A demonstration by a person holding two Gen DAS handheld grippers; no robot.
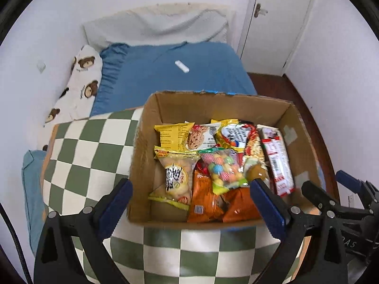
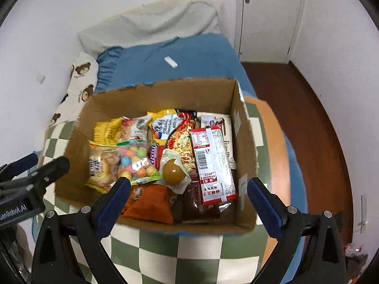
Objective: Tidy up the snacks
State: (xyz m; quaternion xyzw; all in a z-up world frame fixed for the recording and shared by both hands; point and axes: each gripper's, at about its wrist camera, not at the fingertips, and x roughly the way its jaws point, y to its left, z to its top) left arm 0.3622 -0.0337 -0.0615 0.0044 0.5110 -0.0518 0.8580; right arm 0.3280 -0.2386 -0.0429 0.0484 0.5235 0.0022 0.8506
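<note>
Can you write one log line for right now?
left gripper: open, empty | right gripper: open, empty | snacks in cardboard box

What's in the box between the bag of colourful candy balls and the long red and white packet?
A sealed brown jelly cup sits between the candy bag and red-white packet, clearest in the right wrist view.

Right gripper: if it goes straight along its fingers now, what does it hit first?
Likely the snacks in the cardboard box: the open right gripper aims at the near end, around the jelly cup and red-and-white packet. Depth unclear; nothing sits between.
</note>
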